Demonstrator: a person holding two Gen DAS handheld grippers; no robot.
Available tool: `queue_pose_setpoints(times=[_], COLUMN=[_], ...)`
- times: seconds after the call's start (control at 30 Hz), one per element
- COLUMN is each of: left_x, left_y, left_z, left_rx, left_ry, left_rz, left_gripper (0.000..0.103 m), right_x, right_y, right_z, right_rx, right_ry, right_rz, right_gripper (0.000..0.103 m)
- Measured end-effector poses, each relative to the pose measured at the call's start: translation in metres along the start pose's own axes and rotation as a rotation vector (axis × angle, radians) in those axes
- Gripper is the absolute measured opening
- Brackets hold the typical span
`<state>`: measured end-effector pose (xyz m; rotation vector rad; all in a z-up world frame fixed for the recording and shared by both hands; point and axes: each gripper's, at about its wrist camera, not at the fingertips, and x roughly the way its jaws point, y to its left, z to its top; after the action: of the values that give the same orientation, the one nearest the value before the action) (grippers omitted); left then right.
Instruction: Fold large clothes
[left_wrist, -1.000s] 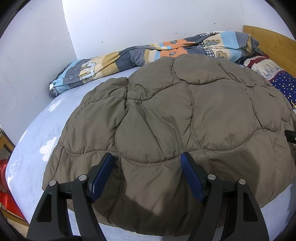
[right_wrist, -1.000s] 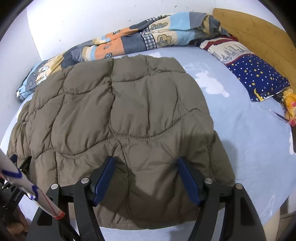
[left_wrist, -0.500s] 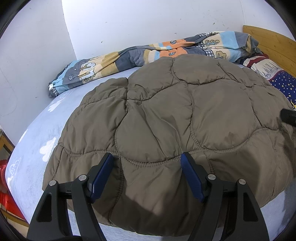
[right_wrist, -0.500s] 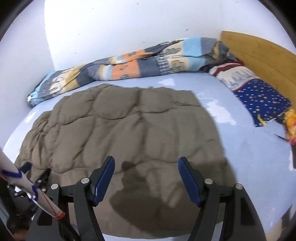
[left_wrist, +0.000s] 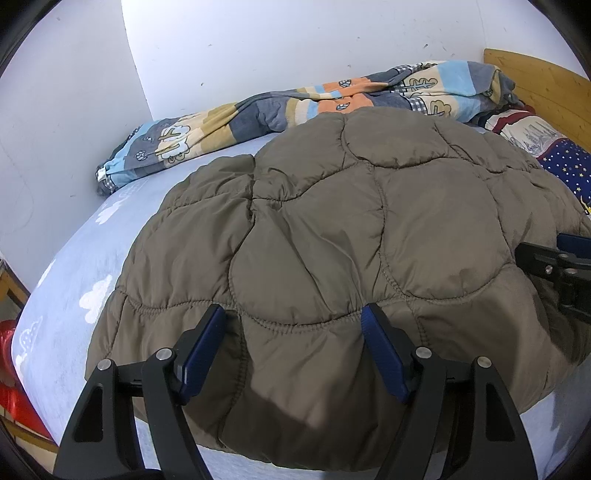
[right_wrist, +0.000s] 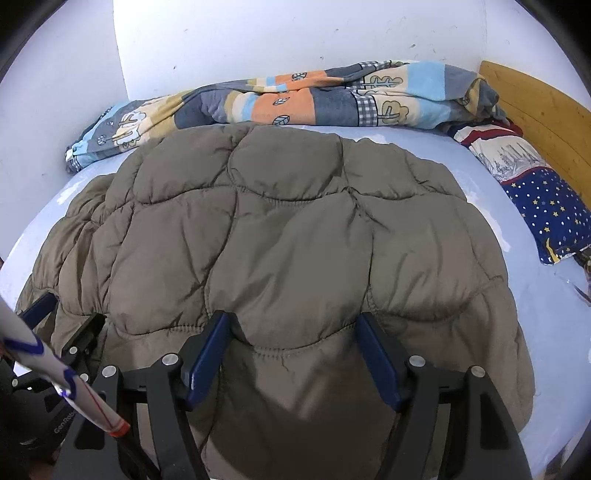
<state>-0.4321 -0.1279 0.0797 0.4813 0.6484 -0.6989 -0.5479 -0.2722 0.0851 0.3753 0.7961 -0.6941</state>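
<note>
- Currently both claws stand spread and hold nothing: left gripper (left_wrist: 293, 341) and right gripper (right_wrist: 291, 345) each hover over the near hem of the olive-brown quilted puffer garment (left_wrist: 351, 236), blue pads apart, no fabric pinched between them.
- The garment lies spread flat across the middle of the bed, near edge by the grippers, far edge touching the bunched patchwork quilt in blue, orange and grey (right_wrist: 280, 99).
- Risks (judgement, not observed):
  - Padding is thick and slick; a shallow pinch would likely catch only the top shell layer, so the fold drags or slips out.
  - Grabbing at uneven points along the hem would skew the fold line.
  - Folding away from the grippers could push the far edge into the quilt and bunch it.
  - Grippers sit close together; they could clash.
- Surface: soft pale-blue bed sheet with white cloud print (left_wrist: 77, 266), gives under pressure.
- Room: white walls (right_wrist: 258, 37) in a corner, wooden headboard (right_wrist: 539, 107) at right, navy star-print pillow (right_wrist: 546, 206) beside it (red object at the left view's edge, unclear).
</note>
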Motion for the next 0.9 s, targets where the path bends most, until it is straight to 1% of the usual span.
queue_pose_setpoints(times=[0.1, 0.23, 0.3, 0.4, 0.5, 0.6, 0.67, 0.77, 0.9], left_x=[-0.005, -0.012, -0.018, -0.026, -0.020, -0.011, -0.008, -0.009, -0.027], left_y=[0.003, 0.007, 0.011, 0.015, 0.012, 0.010, 0.010, 0.009, 0.011], left_z=[0.001, -0.003, -0.006, -0.013, -0.019, -0.022, -0.024, -0.027, -0.036], left_rx=[-0.020, -0.029, -0.043, -0.072, -0.065, -0.059, -0.065, -0.052, -0.050], left_ry=[-0.003, -0.003, 0.002, 0.007, 0.033, 0.047, 0.048, 0.037, 0.048], left_rz=[-0.010, -0.014, -0.012, -0.026, -0.025, -0.022, -0.026, -0.022, -0.036], left_gripper=[0.075, 0.075, 0.075, 0.075, 0.075, 0.079, 0.081, 0.081, 0.081], right_x=[-0.008, -0.033, -0.042, -0.048, -0.038, -0.024, -0.016, -0.012, -0.027], right_y=[0.000, 0.011, 0.014, 0.013, 0.008, 0.004, -0.001, -0.003, -0.003], right_z=[-0.001, -0.006, -0.012, -0.022, -0.036, -0.042, -0.042, -0.044, -0.051], right_rx=[0.013, -0.051, -0.076, -0.055, -0.020, -0.001, 0.021, 0.021, 0.028], right_ry=[-0.019, -0.092, -0.104, -0.084, -0.012, 0.038, 0.050, 0.054, 0.038], right_rz=[0.006, -0.005, -0.014, 0.010, 0.026, 0.035, 0.051, 0.053, 0.048], right_gripper=[0.076, 0.076, 0.076, 0.076, 0.076, 0.076, 0.078, 0.079, 0.079])
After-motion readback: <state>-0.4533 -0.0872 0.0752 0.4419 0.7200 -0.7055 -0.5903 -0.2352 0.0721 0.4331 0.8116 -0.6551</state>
